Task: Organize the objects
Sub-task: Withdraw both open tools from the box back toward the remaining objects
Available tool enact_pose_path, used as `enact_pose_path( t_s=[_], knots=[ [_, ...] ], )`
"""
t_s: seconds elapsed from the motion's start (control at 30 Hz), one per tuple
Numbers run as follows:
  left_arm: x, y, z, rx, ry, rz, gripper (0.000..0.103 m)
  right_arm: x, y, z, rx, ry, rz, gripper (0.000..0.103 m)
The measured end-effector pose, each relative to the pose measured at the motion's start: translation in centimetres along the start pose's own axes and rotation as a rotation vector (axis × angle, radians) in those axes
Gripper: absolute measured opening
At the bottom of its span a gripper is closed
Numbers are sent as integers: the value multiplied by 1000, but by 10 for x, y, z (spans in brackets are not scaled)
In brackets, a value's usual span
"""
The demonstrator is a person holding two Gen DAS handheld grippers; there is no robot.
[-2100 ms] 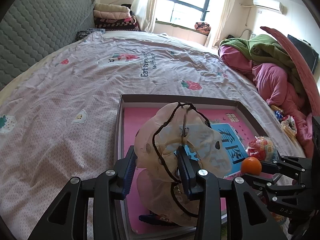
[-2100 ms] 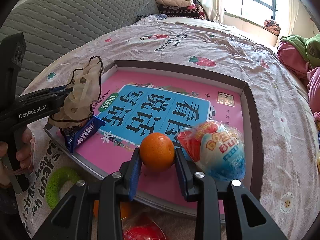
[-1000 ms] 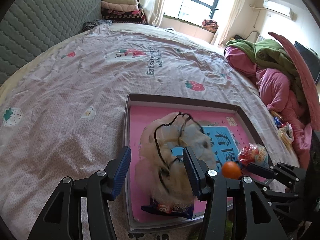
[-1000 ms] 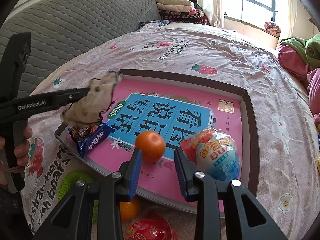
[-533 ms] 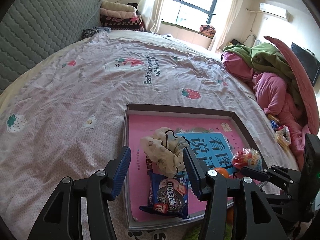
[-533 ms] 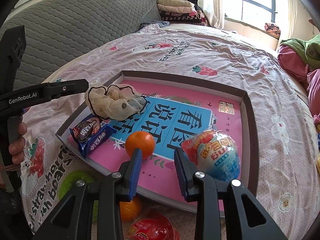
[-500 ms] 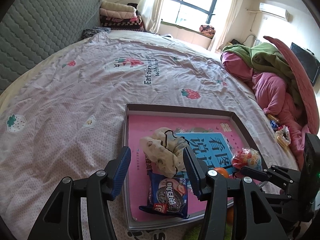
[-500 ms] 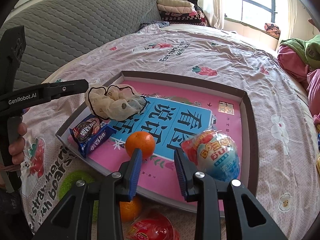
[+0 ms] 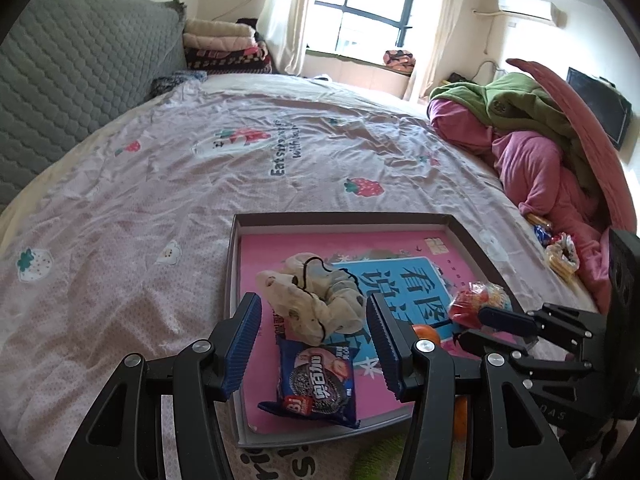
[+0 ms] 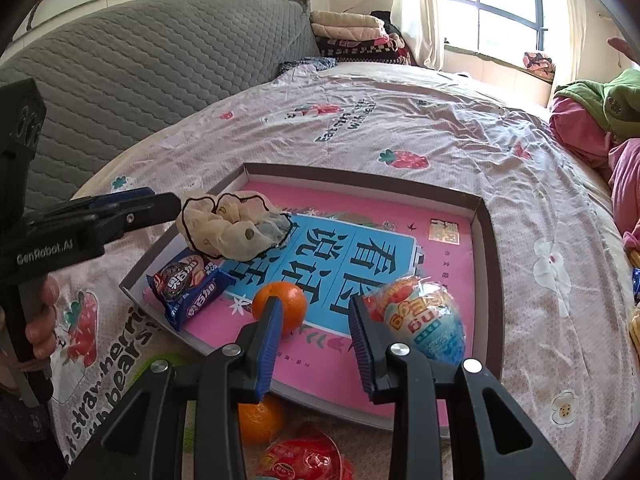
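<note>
A shallow box lid [image 10: 486,264] with a pink and blue printed floor lies on the bed. In it lie a cream scrunchie with black trim [image 10: 234,226] [image 9: 316,298], a blue cookie packet [image 10: 188,285] [image 9: 314,384], an orange [image 10: 281,307] and a red and blue wrapped snack [image 10: 422,320] [image 9: 474,300]. My left gripper [image 9: 314,344] is open and empty, above the box's near left corner. My right gripper [image 10: 314,338] is open and empty, just short of the orange.
On the bedsheet in front of the box lie a second orange [image 10: 258,420], a red packet [image 10: 306,458] and a green ring [image 10: 160,362]. A grey headboard [image 10: 140,68] is on the left. Pink and green bedding [image 9: 532,148] is piled on the right.
My left gripper opened and let the scrunchie drop into the box, then drew back. My right gripper opened, left the orange in the box and drew back.
</note>
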State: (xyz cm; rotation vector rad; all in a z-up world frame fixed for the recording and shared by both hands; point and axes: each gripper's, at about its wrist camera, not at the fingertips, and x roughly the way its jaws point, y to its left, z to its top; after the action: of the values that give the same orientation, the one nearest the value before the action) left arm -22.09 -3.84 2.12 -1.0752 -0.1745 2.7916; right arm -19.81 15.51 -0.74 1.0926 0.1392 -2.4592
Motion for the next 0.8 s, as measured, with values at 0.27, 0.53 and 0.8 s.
enact_pose_path(
  t_s=[0.27, 0.53, 0.8],
  knots=[
    [-17, -17, -8, 51, -33, 9, 63, -8, -1, 2, 3, -18, 5, 34],
    [-33, -24, -12, 45, -51, 23, 63, -22, -3, 4, 12, -53, 12, 35],
    [-50, -28, -23, 11, -86, 25, 65, -28, -1, 0, 12, -69, 0, 39]
  ],
)
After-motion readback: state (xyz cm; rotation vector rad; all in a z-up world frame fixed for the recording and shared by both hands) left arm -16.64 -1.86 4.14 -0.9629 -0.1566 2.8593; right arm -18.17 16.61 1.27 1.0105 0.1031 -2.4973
